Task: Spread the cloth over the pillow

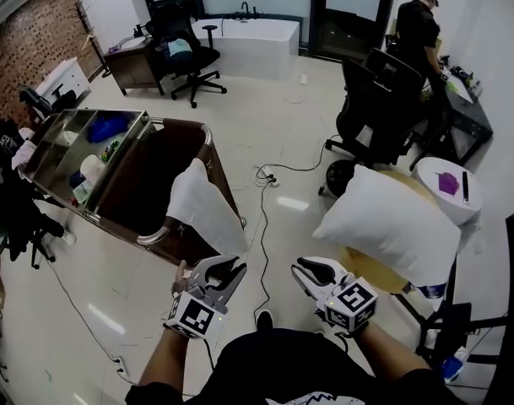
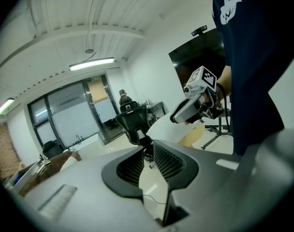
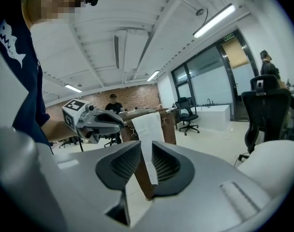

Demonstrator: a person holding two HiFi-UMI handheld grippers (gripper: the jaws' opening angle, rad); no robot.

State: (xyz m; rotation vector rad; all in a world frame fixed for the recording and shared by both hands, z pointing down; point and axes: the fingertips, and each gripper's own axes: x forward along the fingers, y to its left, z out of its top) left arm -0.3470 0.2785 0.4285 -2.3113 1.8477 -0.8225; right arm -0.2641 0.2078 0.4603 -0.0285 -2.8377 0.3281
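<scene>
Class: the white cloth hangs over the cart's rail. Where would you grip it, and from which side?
Probably the white cloth by its lower corners, from the open floor side: it hangs flat from the cart rail, leaving that edge free.

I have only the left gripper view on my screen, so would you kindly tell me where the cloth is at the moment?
Observer: The white cloth hangs over the rail of the brown cart, left of the person in the head view.
Operator: Thank you. Is the right gripper holding anything?
Observer: No. The right gripper view shows the right gripper with jaws apart and nothing between them.
Operator: And the pillow?
Observer: The pillow lies bare on a round wooden table, right of the person.
</scene>
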